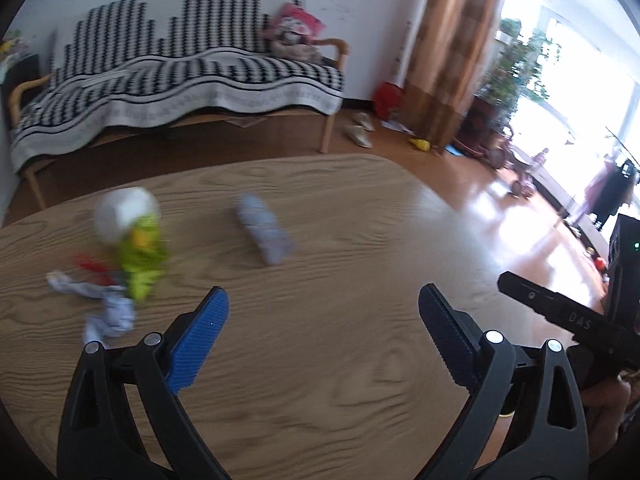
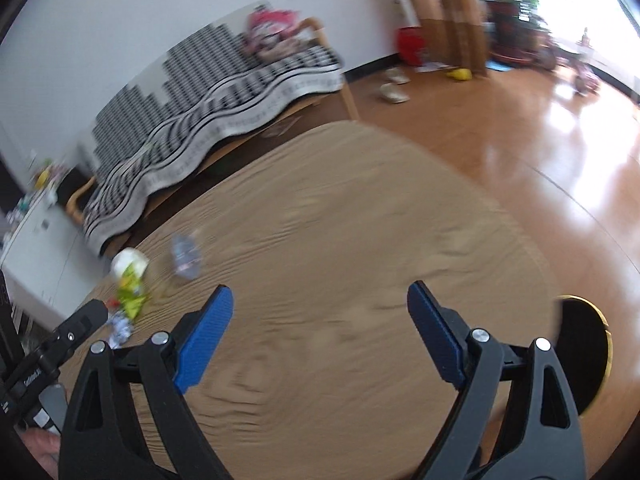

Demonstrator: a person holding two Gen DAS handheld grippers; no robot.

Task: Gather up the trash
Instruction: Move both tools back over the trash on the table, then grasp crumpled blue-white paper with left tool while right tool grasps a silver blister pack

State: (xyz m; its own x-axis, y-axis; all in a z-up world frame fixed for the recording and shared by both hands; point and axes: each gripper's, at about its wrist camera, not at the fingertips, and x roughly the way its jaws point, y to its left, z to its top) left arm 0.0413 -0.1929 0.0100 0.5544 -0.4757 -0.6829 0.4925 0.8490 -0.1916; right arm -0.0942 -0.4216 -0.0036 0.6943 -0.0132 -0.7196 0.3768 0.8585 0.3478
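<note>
Approach stage; nothing collected yet. Left tool (image 1: pixel 323 304) and right tool (image 2: pixel 320 304) both hang spread and empty over the wood-grain tabletop (image 1: pixel 320 380). Trash lies far-left: crumpled white paper (image 1: pixel 108 312), green-yellow wrapper (image 1: pixel 144 264), crushed clear plastic bottle (image 1: pixel 264 230). Next: close on one piece.

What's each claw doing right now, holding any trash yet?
Left claw: open, holding nothing, above the table.
Right claw: open, holding nothing, above the table too.
</note>
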